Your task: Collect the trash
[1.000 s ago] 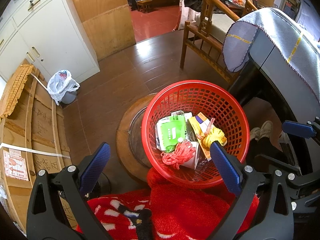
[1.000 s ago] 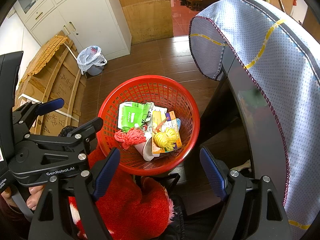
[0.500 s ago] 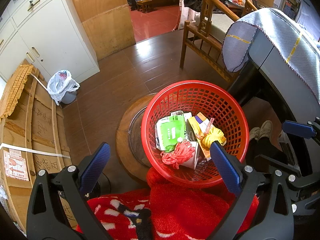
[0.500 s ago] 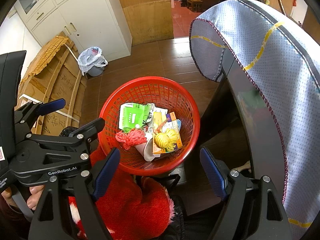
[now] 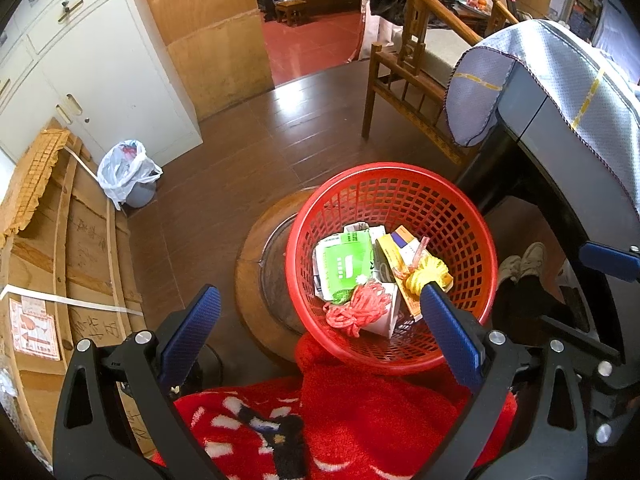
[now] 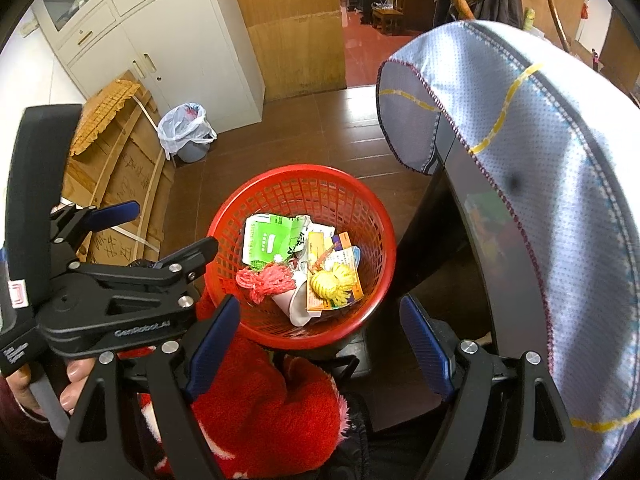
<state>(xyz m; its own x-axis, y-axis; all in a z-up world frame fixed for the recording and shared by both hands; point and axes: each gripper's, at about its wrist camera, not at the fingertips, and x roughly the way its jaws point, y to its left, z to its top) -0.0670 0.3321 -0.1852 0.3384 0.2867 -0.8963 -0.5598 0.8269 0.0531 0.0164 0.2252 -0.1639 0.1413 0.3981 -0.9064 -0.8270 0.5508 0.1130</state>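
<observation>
Left gripper: jaws wide apart, blue pads bare, nothing between them and nothing touched; it hangs tilted steeply down over the red basket; in the left wrist view its right pad overlaps the basket's near side in the picture only – contact cannot be confirmed

Right gripper: jaws likewise spread wide, pads empty, gripping nothing; it points down at the same basket from the other side; the left gripper's black frame shows at the left of the right wrist view, with fingers of a hand wrapped on its handle

Trash is inside the basket, heaped at the bottom: a green-and-white packet toward the far left; a red string bundle just in front of it; a yellow string bundle to the right, lying on an orange-yellow carton; a white paper cup tipped on its side between the two bundles; the pieces touch one another

Basket sits partly over a round wooden stool and against red fleecy fabric in the foreground – what carries its weight cannot be told; dark tile floor beyond; a lined waste bin stands well apart by the white cabinet; a dark tabletop under a blue dotted cloth is just right of the basket
</observation>
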